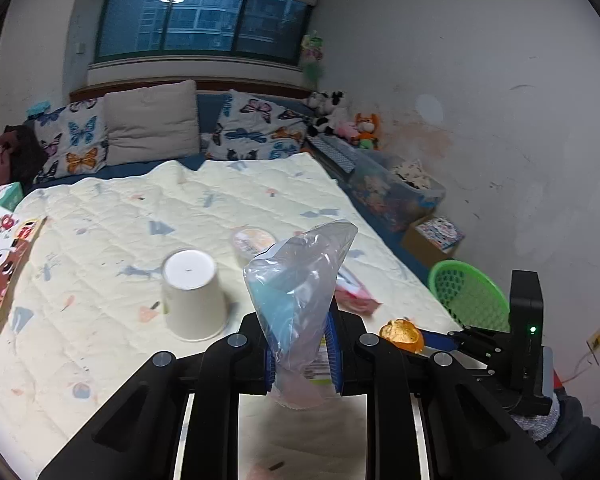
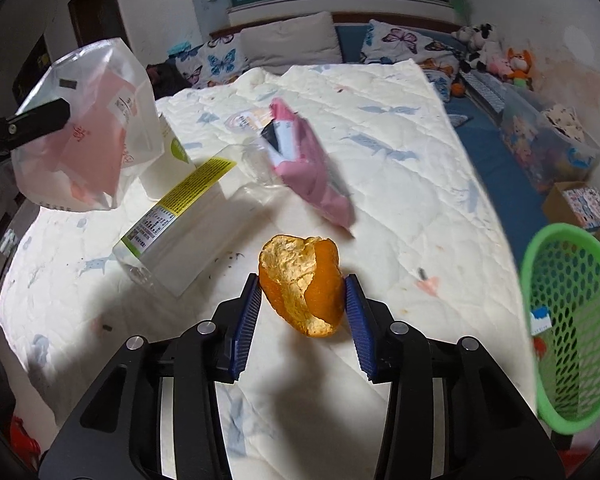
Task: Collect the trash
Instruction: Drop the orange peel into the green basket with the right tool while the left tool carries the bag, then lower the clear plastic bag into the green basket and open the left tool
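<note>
Right gripper clamped on an orange peel, blue pads pressing both flanks, peel lifted clear of the quilt. Left gripper closed tight on the neck of a clear plastic bag, bag standing up and forward from the jaws, pinkish scraps inside.

Green basket off to the right of the held peel, past the bed's right edge and lower; likely the drop point, so next move probably a swing rightward. Right hand clearly the nearer one to it. Peel's long axis running roughly along the fingers, near to far, torn pale side facing left.

Remaining trash on the quilt: a clear bottle with yellow label lying left of the peel, long axis near-left to far-right; a pink wrapper farther out, blurred; an upturned paper cup; a round lidded tub beyond.

Soft quilted bedding underneath, pillows at the far end, window above, stuffed toys far right against a marked white wall.
</note>
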Demonstrator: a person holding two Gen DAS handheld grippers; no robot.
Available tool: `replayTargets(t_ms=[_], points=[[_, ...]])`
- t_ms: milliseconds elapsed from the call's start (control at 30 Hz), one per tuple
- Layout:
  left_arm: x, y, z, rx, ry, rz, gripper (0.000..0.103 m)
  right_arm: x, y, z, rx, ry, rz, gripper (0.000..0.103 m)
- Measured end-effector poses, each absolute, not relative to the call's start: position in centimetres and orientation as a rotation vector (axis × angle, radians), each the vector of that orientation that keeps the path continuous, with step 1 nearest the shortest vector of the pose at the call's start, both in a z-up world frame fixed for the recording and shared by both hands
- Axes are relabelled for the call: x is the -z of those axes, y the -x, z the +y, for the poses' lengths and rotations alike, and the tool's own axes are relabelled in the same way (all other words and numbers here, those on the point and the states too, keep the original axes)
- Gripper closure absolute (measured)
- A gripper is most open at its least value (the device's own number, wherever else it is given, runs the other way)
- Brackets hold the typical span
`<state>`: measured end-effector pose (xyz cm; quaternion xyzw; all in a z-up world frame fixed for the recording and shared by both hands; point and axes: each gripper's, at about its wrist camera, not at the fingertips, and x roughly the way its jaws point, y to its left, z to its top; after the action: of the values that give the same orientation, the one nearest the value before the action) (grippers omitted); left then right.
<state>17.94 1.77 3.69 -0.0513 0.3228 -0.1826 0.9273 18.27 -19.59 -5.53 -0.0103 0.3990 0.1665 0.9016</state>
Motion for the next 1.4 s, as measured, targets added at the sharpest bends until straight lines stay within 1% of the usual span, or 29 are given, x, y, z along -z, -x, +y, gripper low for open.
replayTargets(t_ms=[200,467,833,1033,1267,1400], points=[[-4.4,-18.2,-1.6,0.447,0.069,0.660,0.083,4.4,-16.5,-23.9,-0.259,-0.038,0.795,0.060],[-4.7,-19.1,-7.5,0.551,0.038,0.674,0.083,4.2,-14.6,-32.8,-0.084,-0.099,0.792,0.060],[-4.3,-20.3,-15.2,0.645,-0.013,0.700,0.083,7.3,-14.3,-43.4,0.097,-0.198,0.852,0.059],[-3.8,-21.0,-19.3,0.683,-0.048,0.719,0.083,9.1,-14.6,-46.0,0.137,-0.230,0.878,0.058],[-2.9,-22.0,-23.2,0.728,-0.077,0.757,0.083,10.2,-14.6,-47.6,0.161,-0.253,0.890,0.057],[-2.4,-22.2,-25.4,0.756,-0.086,0.773,0.083,10.4,-14.5,-48.1,0.166,-0.256,0.892,0.055]])
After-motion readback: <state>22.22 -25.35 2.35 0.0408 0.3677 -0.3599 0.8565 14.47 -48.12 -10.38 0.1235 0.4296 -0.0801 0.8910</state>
